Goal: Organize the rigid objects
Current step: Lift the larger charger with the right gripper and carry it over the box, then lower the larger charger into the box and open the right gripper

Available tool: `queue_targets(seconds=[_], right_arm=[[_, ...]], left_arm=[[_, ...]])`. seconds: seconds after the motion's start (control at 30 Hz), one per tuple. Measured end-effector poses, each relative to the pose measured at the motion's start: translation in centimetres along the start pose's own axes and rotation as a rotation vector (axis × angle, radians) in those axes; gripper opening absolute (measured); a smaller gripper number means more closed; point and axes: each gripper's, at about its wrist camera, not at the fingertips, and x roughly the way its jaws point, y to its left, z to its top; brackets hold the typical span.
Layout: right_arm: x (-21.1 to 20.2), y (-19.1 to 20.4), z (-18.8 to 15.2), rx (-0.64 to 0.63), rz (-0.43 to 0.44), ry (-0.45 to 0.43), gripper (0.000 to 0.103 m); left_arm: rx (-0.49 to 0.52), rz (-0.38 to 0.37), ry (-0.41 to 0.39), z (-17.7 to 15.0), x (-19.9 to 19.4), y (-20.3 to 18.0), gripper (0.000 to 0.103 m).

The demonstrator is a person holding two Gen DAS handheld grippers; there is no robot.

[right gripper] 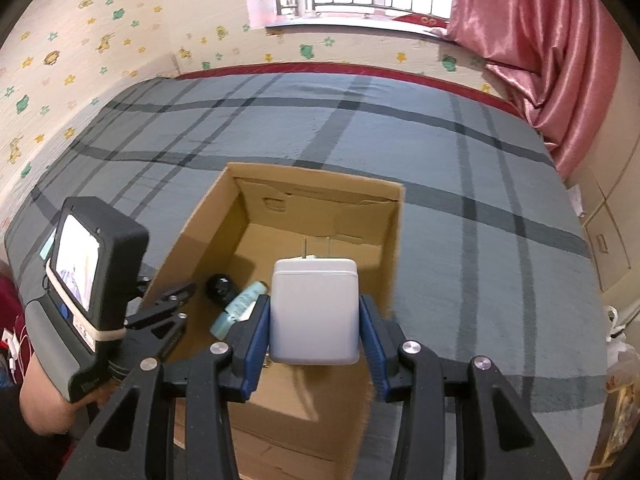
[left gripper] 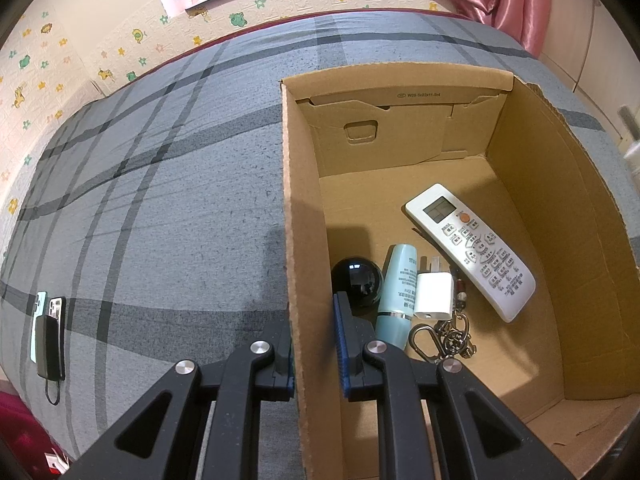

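An open cardboard box (left gripper: 540, 200) stands on the bed. In it lie a white remote (left gripper: 472, 248), a black ball (left gripper: 358, 280), a teal bottle (left gripper: 398, 292), a small white charger (left gripper: 434, 294) and a keyring (left gripper: 448, 336). My left gripper (left gripper: 314, 320) is shut on the box's left wall, one finger inside and one outside. In the right wrist view, my right gripper (right gripper: 314, 304) is shut on a larger white plug adapter (right gripper: 314, 320), prongs pointing away, above the near part of the box (right gripper: 192, 248). The left gripper (right gripper: 176, 294) shows at the box's left wall.
The grey plaid bedspread (left gripper: 160, 200) stretches left of and behind the box. Two phones and a black power bank (left gripper: 48, 336) lie near the bed's left edge. A pink curtain (right gripper: 552, 60) hangs at the right. A person's arm (right gripper: 40, 400) is at lower left.
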Motion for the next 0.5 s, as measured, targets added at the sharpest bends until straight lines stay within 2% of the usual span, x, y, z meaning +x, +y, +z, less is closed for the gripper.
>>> queue_targets(seconds=[0.27,0.5], right_arm=[[2.8,1.7,-0.2,-0.010,0.034,0.057,0.046],[6.2,2.7,-0.8,-0.002,0.068,0.145,0.046]], left_arm=[[-0.002,-0.003,0.000,0.0,0.0,0.0,0.016],[-0.003,-0.008,-0.002,-0.1,0.1,0.2,0.016]])
